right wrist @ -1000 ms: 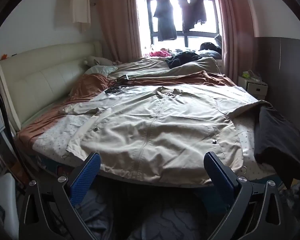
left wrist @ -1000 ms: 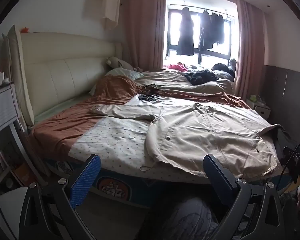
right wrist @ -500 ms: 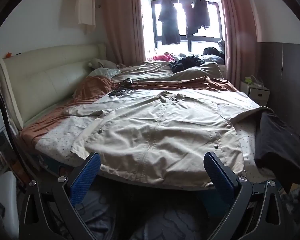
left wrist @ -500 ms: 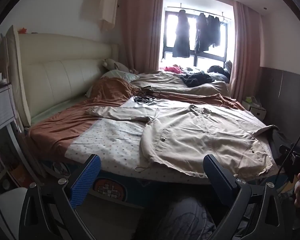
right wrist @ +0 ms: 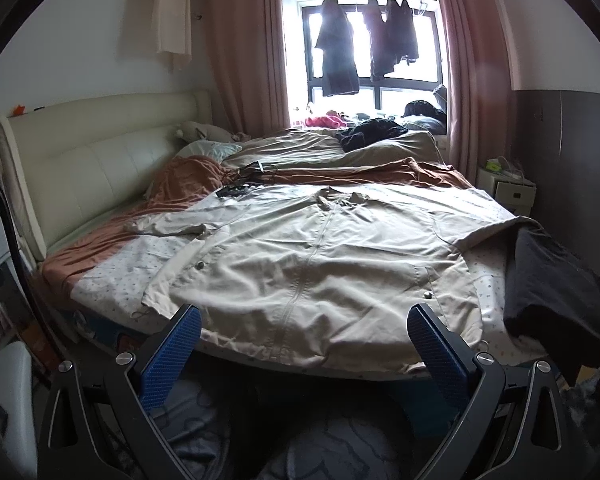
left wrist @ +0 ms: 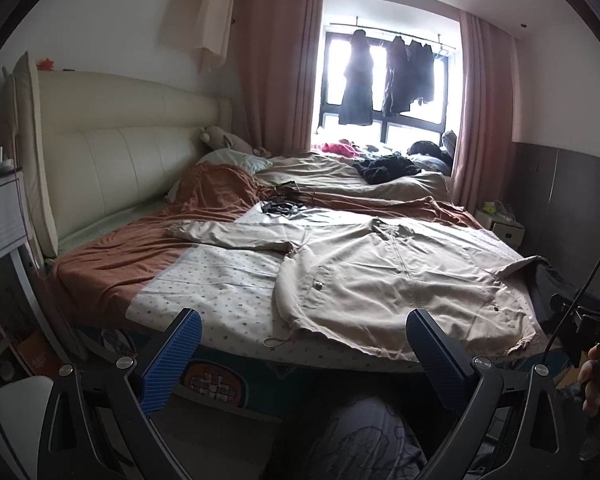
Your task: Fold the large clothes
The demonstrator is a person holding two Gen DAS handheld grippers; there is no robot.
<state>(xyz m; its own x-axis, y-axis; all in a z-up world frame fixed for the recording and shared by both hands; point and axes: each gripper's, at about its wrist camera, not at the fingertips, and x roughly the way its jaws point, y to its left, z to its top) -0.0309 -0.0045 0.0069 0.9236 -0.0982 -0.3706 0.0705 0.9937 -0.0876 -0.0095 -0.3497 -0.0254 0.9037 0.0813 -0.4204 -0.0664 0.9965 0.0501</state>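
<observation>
A large beige zip-front jacket point(left wrist: 384, 280) point(right wrist: 320, 264) lies spread flat, front up, on the bed, its hem at the near edge and one sleeve point(left wrist: 228, 236) stretched out to the left. My left gripper point(left wrist: 300, 344) is open, held short of the bed's foot, left of the hem. My right gripper point(right wrist: 304, 340) is open too, facing the middle of the hem, nothing between its blue pads point(right wrist: 168, 360). The far right sleeve folds under a black garment point(right wrist: 552, 300).
The bed point(left wrist: 216, 292) carries a dotted sheet, a rust-brown blanket point(left wrist: 148, 248), cables point(left wrist: 280, 204) and dark clothes point(right wrist: 372, 132) further back. A cream headboard point(left wrist: 100, 176) stands at left, a nightstand point(right wrist: 508, 188) at right, and clothes hang at the window point(right wrist: 364, 36).
Both grippers have drawn slightly back and tilted up, so the bed and jacket sit lower and smaller in view. The jacket has not moved.
</observation>
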